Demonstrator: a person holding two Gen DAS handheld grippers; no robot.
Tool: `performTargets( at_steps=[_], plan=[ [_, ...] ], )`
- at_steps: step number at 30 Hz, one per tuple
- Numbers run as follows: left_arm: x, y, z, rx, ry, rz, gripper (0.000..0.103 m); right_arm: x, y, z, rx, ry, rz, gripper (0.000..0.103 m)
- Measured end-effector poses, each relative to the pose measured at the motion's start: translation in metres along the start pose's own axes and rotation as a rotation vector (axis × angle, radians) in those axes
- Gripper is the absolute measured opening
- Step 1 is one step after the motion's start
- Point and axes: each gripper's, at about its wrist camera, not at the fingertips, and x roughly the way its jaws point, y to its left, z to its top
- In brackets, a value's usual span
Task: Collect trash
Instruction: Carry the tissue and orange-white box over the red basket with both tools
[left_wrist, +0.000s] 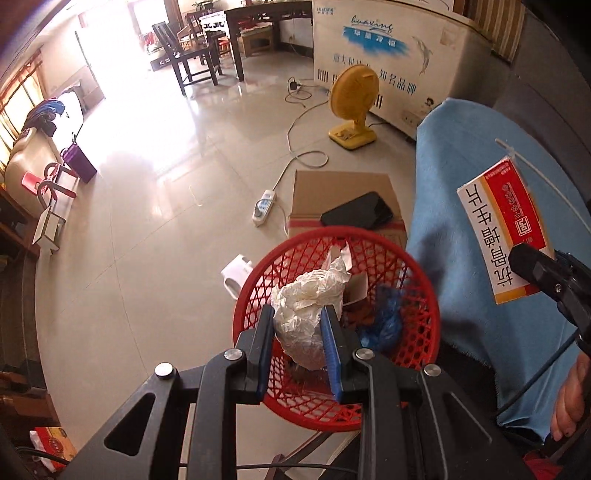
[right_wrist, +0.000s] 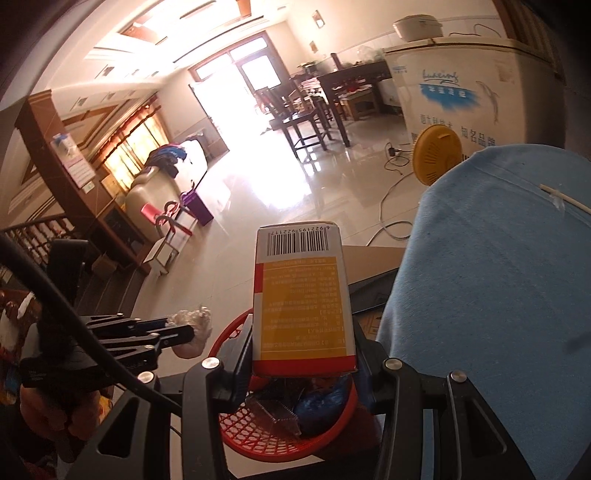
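Paper ball sits squeezed tight in your left gripper, over the red basket. Right gripper pinches the box. Drop both inside.

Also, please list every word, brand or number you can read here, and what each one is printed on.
"huaxing": white chest freezer, above blue band.
"知名品牌": same freezer, lower front.
"6922195922117": barcode on the carton, right jaws.
"抗": carton's red-and-white face, upside down; remaining characters uncertain.
Fine print on yellow panel: too small.

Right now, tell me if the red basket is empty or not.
Not empty. The basket already holds a blue bag and scraps; the paper wad is clamped above it.
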Motion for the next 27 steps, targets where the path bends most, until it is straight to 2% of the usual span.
performTargets(
  at_steps=[4,9,13,21,27],
  plan=[
    [0.000,0.000,-0.004,-0.005,-0.018,0.014,0.026,0.006,0.008,-0.005,-0.018,0.025,0.013,0.048],
    [-0.009,0.000,-0.009,-0.003,-0.089,0.036,0.026,0.010,0.022,-0.005,-0.073,0.009,-0.007,0.048],
    [-0.010,0.001,-0.015,-0.012,-0.129,0.056,0.026,0.012,0.038,-0.015,-0.169,-0.005,-0.046,0.048],
    [-0.017,0.003,-0.031,-0.039,-0.245,0.107,0.027,0.017,0.058,-0.038,-0.299,-0.001,-0.033,0.048],
    [-0.014,0.006,-0.037,-0.066,-0.250,0.104,0.027,0.017,0.054,-0.043,-0.286,-0.001,-0.049,0.048]
  ],
)
